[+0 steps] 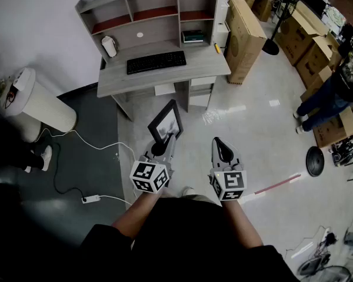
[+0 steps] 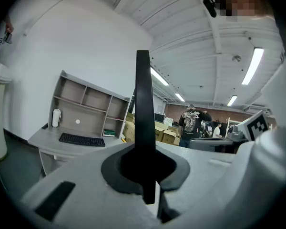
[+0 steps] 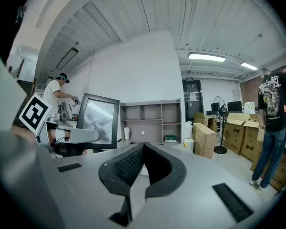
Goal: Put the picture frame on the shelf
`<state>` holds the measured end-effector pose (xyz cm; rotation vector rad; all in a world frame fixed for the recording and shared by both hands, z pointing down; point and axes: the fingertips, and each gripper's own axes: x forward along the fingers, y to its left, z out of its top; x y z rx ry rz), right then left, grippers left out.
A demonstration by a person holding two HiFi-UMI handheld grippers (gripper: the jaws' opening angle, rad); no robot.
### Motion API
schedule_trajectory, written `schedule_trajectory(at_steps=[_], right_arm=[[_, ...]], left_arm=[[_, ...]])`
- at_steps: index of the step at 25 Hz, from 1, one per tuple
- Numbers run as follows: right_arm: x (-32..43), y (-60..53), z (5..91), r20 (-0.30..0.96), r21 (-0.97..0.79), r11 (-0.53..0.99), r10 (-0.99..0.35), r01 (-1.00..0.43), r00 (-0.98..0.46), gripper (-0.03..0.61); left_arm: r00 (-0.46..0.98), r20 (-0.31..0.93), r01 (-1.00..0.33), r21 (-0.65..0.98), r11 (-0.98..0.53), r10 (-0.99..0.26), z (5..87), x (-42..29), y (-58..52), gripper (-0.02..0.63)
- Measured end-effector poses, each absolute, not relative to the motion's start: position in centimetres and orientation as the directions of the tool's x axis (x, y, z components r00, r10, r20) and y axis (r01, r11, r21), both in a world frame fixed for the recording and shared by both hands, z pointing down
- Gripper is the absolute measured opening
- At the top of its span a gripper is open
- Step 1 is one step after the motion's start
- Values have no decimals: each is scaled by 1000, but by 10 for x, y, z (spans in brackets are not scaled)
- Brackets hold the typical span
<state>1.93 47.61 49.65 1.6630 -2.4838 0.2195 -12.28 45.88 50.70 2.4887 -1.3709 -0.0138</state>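
My left tongs are closed tight on the picture frame — the pads pinch its lower edge, and in the left gripper view the frame stands straight up out of the jaws, seen edge-on as a thin dark bar. From the head view it shows a black border around a pale picture, and it leans a little to one side. It hangs over the floor in front of the table, well short of it and not on the shelf.

My right tongs are closed as well, the two ribbed pads pressed together with nothing between them. They sit just beside the left pair, at about the same height, and do not touch the frame.

The shelf is a grey unit that stands on the back of the table, split into open compartments with reddish boards. A black keyboard lies on the table below it. Tall cardboard boxes stand right of the table, and a person in dark clothes stands among more boxes at the far right.
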Motion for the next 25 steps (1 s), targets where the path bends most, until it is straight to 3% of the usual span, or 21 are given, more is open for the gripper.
schedule_trajectory(at_steps=[12, 25], right_arm=[[29, 472, 523, 216, -83, 383, -895, -920, -391, 12], [48, 335, 542, 291, -81, 305, -903, -949, -315, 12]], left_arm=[[556, 170, -823, 245, -512, -813, 520, -114, 445, 25], [592, 193, -792, 316, -522, -782, 549, -113, 297, 25]])
